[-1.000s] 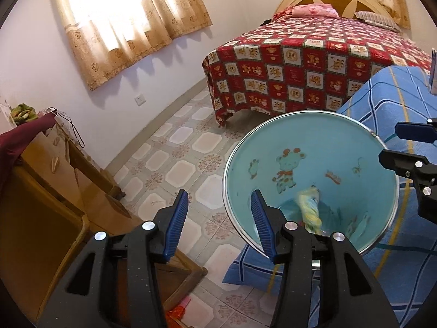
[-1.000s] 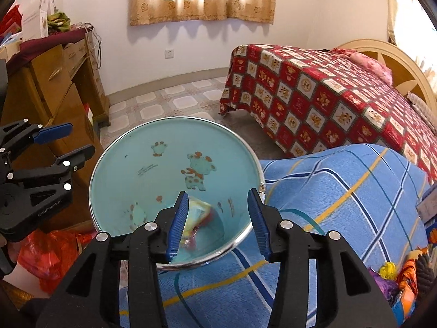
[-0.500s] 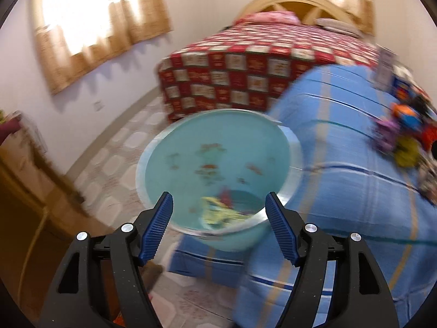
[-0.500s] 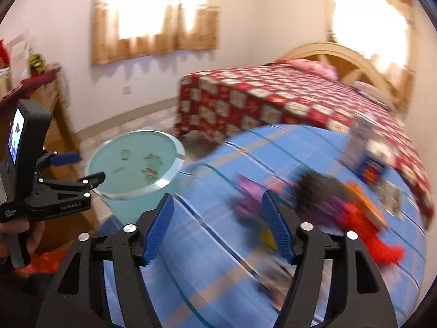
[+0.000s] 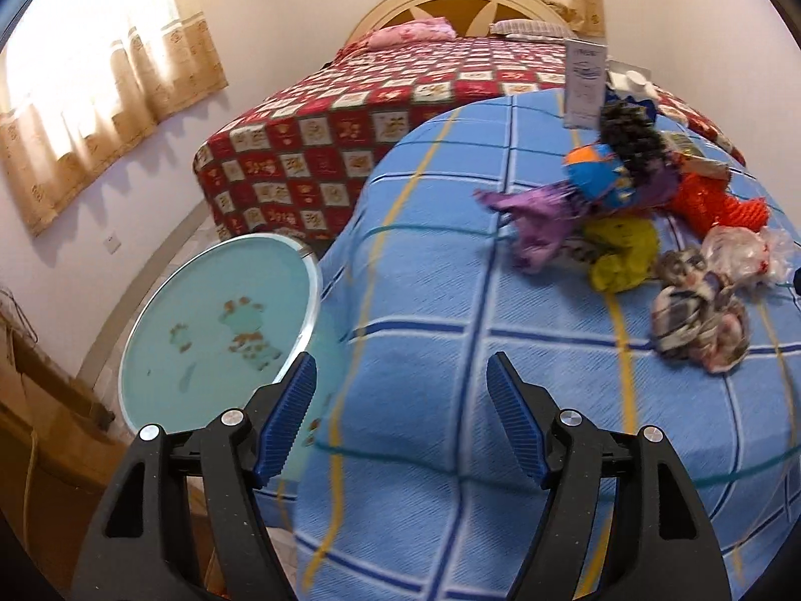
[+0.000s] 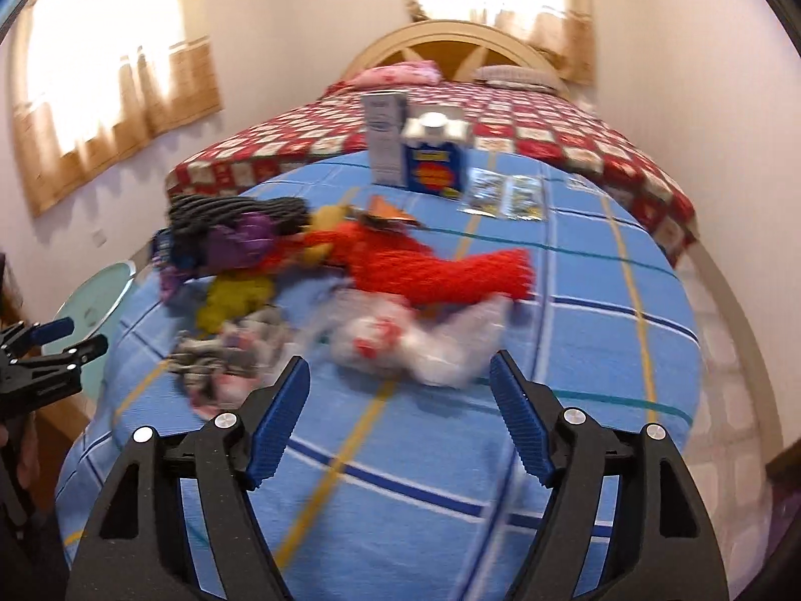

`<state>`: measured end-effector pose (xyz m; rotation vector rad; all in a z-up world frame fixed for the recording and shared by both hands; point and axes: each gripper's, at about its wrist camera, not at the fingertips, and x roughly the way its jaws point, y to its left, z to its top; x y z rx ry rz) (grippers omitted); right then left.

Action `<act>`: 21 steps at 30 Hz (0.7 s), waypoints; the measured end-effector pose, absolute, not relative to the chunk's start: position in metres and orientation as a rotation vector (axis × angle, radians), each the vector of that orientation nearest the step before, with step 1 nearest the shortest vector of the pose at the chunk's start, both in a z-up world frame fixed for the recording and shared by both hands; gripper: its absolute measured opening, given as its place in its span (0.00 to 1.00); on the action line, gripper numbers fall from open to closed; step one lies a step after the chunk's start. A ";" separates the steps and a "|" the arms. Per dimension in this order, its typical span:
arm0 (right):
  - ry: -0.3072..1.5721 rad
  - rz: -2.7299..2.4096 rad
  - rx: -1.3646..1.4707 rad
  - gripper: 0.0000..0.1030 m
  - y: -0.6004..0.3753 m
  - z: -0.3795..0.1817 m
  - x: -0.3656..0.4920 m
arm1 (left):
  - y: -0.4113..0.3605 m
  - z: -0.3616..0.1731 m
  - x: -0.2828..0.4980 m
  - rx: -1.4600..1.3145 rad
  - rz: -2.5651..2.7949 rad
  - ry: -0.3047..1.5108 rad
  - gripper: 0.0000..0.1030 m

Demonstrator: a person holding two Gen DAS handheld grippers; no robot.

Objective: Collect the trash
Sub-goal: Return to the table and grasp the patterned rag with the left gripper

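A light-blue trash bin (image 5: 215, 330) stands on the floor at the left edge of a table with a blue checked cloth (image 5: 450, 310); it also shows in the right wrist view (image 6: 95, 300). A pile of trash lies on the cloth: a clear crumpled plastic bag (image 6: 400, 340), a patterned wad (image 5: 696, 315), a yellow-green wrapper (image 5: 621, 250), a purple wrapper (image 5: 540, 215) and a red mesh piece (image 6: 425, 265). My left gripper (image 5: 400, 420) is open and empty over the cloth's left part. My right gripper (image 6: 400, 420) is open and empty, just short of the plastic bag.
A white carton (image 6: 385, 135) and a blue box (image 6: 435, 160) stand at the far end of the table, with flat packets (image 6: 505, 195) beside them. A bed with a red patterned cover (image 5: 375, 115) lies behind. Wooden furniture (image 5: 40, 430) stands at the left.
Both grippers have swung from over the bin to the right, toward the trash pile on the cloth, and both jaws have opened wider. The bin stays in place.
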<state>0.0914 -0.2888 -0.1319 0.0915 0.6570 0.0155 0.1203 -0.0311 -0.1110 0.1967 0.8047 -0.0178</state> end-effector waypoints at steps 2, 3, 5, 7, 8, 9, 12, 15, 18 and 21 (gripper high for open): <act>0.654 -0.009 0.107 0.71 -0.300 -0.134 0.091 | -0.037 -0.112 0.123 0.188 -0.026 0.809 0.68; 0.651 -0.015 0.112 0.71 -0.304 -0.134 0.090 | -0.041 -0.113 0.125 0.181 -0.032 0.814 0.68; 0.647 -0.034 0.121 0.71 -0.312 -0.134 0.091 | -0.050 -0.113 0.124 0.176 -0.047 0.817 0.68; 0.651 -0.048 0.117 0.71 -0.315 -0.137 0.095 | -0.062 -0.113 0.120 0.180 -0.072 0.814 0.68; 0.654 -0.052 0.118 0.71 -0.317 -0.138 0.095 | -0.065 -0.113 0.119 0.178 -0.082 0.814 0.68; 0.659 -0.059 0.117 0.71 -0.320 -0.140 0.097 | -0.070 -0.112 0.117 0.175 -0.095 0.813 0.68; 0.667 -0.075 0.126 0.71 -0.324 -0.144 0.099 | -0.081 -0.109 0.114 0.171 -0.124 0.804 0.68; 0.650 -0.088 0.139 0.71 -0.331 -0.140 0.094 | -0.091 -0.107 0.112 0.168 -0.152 0.800 0.68; 0.637 -0.096 0.136 0.71 -0.336 -0.138 0.087 | -0.103 -0.105 0.110 0.178 -0.181 0.794 0.68; 0.639 -0.107 0.142 0.71 -0.343 -0.142 0.079 | -0.115 -0.105 0.110 0.181 -0.203 0.796 0.68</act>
